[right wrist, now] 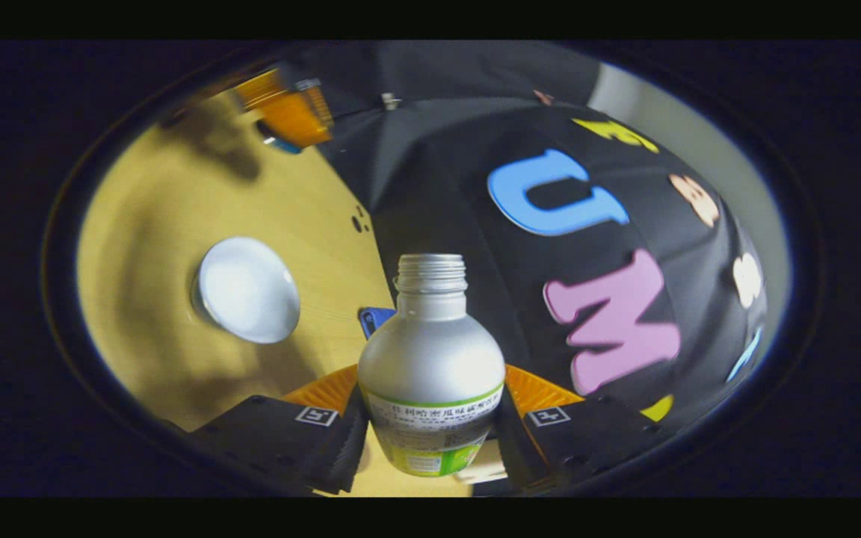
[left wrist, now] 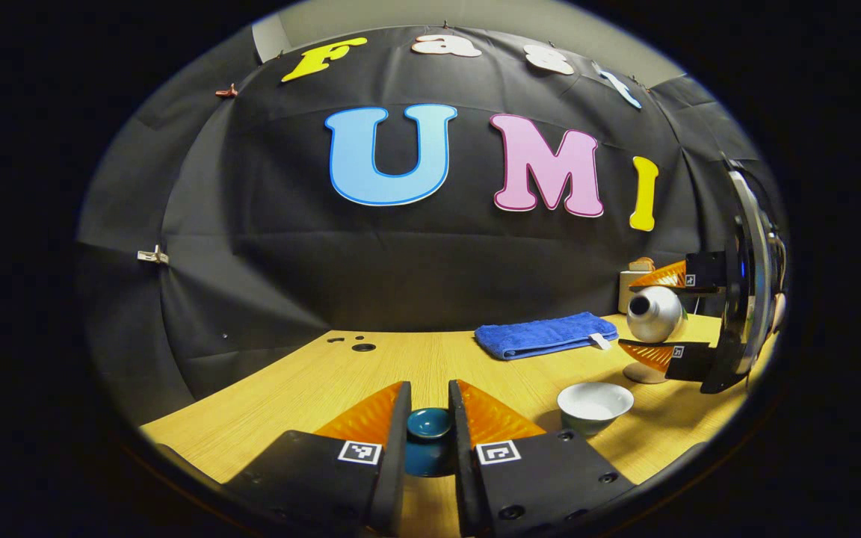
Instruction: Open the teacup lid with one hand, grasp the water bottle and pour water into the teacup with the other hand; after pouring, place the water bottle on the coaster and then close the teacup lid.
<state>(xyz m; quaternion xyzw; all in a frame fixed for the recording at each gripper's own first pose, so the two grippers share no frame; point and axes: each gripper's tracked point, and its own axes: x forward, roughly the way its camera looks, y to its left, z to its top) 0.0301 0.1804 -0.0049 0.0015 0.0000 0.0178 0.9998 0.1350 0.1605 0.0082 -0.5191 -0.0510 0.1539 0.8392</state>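
My left gripper (left wrist: 429,403) is shut on the knob of the dark teal teacup lid (left wrist: 429,423), held low over the wooden table (left wrist: 288,403), to the left of the cup. The white teacup (left wrist: 595,403) stands uncovered; in the right gripper view the teacup (right wrist: 247,290) shows from above. My right gripper (right wrist: 430,388) is shut on the silver water bottle (right wrist: 430,351), which has no cap. In the left gripper view the bottle (left wrist: 655,314) lies tilted on its side, mouth pointing left, above and just behind the cup. A round pale coaster (left wrist: 643,372) lies under it.
A folded blue towel (left wrist: 542,334) lies at the back of the table, left of the bottle. A small pale box (left wrist: 628,288) stands behind the right gripper (left wrist: 658,314). Dark round holes (left wrist: 363,347) mark the table's far left.
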